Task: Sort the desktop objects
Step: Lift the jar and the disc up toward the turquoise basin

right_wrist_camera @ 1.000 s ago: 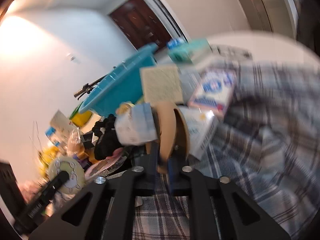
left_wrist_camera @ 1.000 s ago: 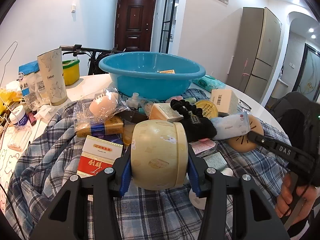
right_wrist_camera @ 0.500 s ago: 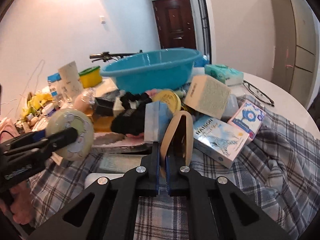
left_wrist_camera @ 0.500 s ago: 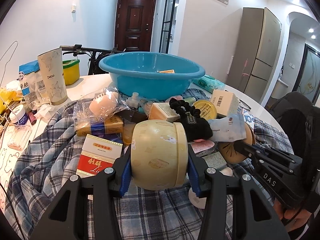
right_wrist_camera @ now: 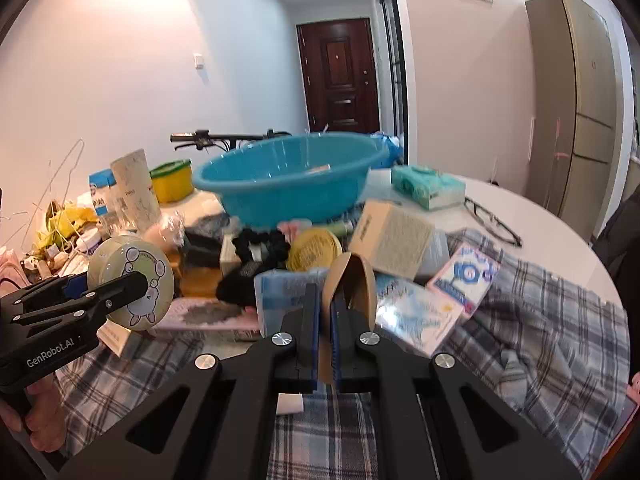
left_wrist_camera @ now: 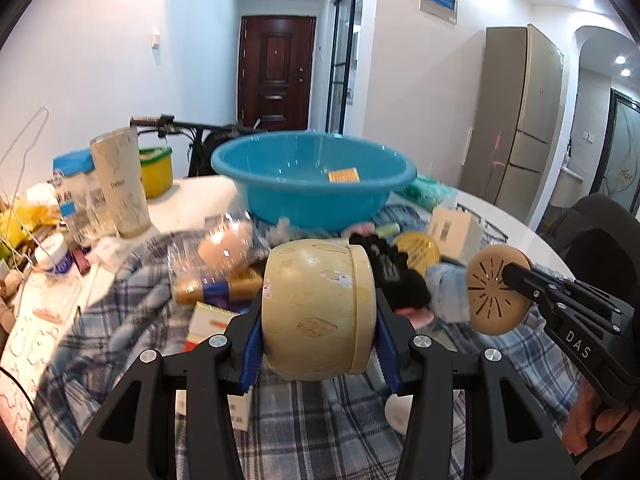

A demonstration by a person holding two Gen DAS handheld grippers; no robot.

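Note:
My left gripper [left_wrist_camera: 318, 340] is shut on a cream round tin [left_wrist_camera: 320, 312], which lies on its side between the blue pads, above the plaid cloth. The right wrist view shows this tin [right_wrist_camera: 132, 256] and the left gripper [right_wrist_camera: 112, 284] at the far left. My right gripper [right_wrist_camera: 325, 300] is shut on a thin tan disc [right_wrist_camera: 356, 280] seen edge-on. In the left wrist view the disc [left_wrist_camera: 492, 300] shows its slotted face, pinched by the right gripper [left_wrist_camera: 508, 276], above the pile. A blue basin [left_wrist_camera: 304, 204] [right_wrist_camera: 288, 196] stands behind, holding a small orange packet [left_wrist_camera: 343, 176].
On the plaid cloth [right_wrist_camera: 540, 320] lies a pile: a black fabric bundle [right_wrist_camera: 256, 256], a yellow tin [right_wrist_camera: 314, 254], a beige box [right_wrist_camera: 392, 244] and blue-printed packets [right_wrist_camera: 464, 276]. Glasses [right_wrist_camera: 494, 224] and a teal tissue pack [right_wrist_camera: 428, 184] lie right. A paper cup [left_wrist_camera: 120, 184] and jars crowd the left.
My right gripper has rolled upright and lifted the tan disc off the pile, up and clear of the packets. My left gripper has kept the tin, tilting up slightly.

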